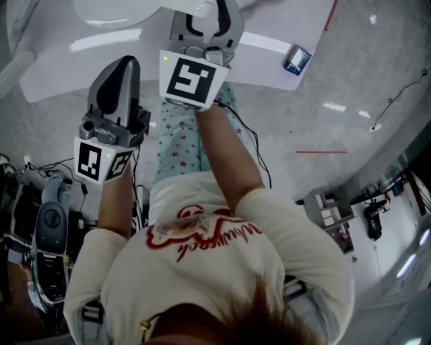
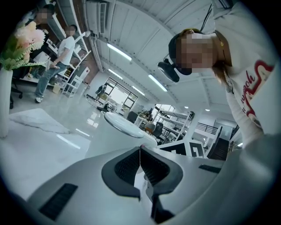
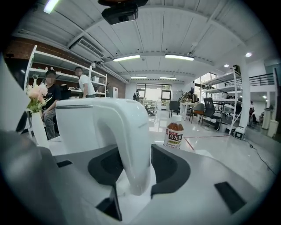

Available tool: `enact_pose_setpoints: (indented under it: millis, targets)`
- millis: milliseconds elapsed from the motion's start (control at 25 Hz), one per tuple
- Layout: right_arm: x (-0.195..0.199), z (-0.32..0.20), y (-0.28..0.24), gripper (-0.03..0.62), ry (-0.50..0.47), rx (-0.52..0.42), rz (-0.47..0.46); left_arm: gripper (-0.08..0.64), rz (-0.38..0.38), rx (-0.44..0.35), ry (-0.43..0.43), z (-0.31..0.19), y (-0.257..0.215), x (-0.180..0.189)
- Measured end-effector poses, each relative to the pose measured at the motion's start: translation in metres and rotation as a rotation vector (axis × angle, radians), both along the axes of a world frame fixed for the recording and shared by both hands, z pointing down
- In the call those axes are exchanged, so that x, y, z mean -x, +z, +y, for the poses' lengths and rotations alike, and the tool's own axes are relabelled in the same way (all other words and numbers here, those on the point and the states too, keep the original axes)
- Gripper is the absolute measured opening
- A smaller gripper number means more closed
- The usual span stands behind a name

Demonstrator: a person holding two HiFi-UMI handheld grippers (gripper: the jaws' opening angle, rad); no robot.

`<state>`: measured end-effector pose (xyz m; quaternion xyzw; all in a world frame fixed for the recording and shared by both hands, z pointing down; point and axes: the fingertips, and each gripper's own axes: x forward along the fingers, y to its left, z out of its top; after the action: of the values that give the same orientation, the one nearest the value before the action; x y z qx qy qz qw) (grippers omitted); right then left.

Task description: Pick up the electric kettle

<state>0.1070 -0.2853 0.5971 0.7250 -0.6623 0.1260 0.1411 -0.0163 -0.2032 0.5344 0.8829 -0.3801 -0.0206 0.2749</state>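
The white electric kettle (image 3: 83, 123) stands on the white table (image 1: 283, 34), and its curved handle (image 3: 131, 145) rises between the jaws of my right gripper (image 3: 135, 165). The handle fills the gap, with each dark pad close beside it; I see no squeeze, so the gripper reads as open. In the head view the right gripper (image 1: 205, 20) reaches over the table edge toward the kettle (image 1: 114, 10), which is cut off at the top. My left gripper (image 2: 140, 154) is shut on nothing and hangs off the table's near edge (image 1: 124, 64), with the kettle's lid (image 2: 125, 127) beyond it.
A tea bottle (image 3: 174, 134) stands on the table right of the kettle, near the corner (image 1: 296, 59). A white vase with flowers (image 2: 4, 101) and a white cloth (image 2: 39, 121) are at the far left. People stand by shelves in the background. Cables lie on the floor.
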Motion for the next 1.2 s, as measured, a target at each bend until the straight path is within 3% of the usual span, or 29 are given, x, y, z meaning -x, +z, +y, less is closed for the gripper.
enact_pose_setpoints:
  millis: [640, 1200]
  targets:
    - [-0.010, -0.021, 0.008, 0.154, 0.000, 0.007, 0.030, 0.012, 0.002, 0.021, -0.017, 0.000, 0.002, 0.007]
    - [-0.015, -0.031, 0.010, 0.098, -0.030, 0.012, 0.057, 0.012, 0.002, 0.035, -0.028, 0.002, 0.003, 0.008]
